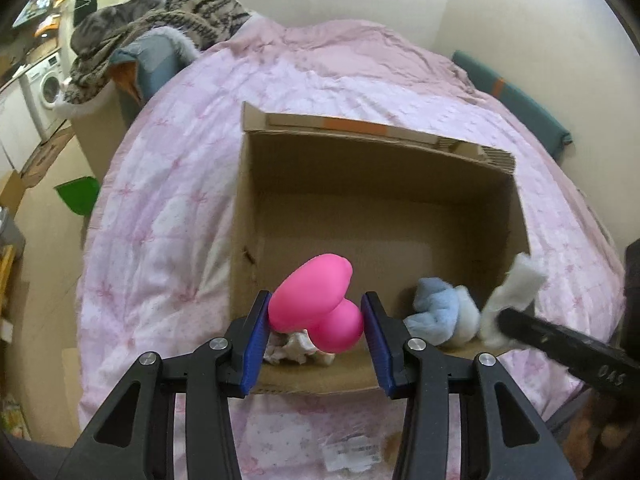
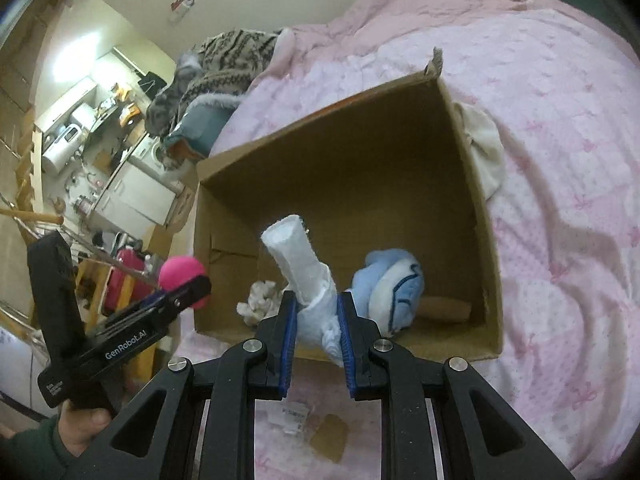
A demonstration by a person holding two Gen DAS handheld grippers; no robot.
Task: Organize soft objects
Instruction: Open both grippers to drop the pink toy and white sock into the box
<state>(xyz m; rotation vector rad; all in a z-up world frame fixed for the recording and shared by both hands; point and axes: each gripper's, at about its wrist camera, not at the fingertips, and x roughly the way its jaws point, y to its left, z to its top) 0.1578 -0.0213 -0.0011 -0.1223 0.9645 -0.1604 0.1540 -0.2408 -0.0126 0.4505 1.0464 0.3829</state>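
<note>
An open cardboard box lies on the pink bed; it also shows in the right wrist view. My left gripper is shut on a pink heart-shaped soft toy above the box's near edge; the toy and the left gripper show at the left of the right wrist view. My right gripper is shut on a white sock, held over the box's near edge; the sock also shows in the left wrist view. A light blue soft item and a small white fluffy item lie inside the box.
A cream cloth lies on the pink quilt beside the box's far right wall. A striped blanket is piled at the bed's far left. A plastic label packet lies on the quilt in front of the box. Kitchen units and a washing machine stand left.
</note>
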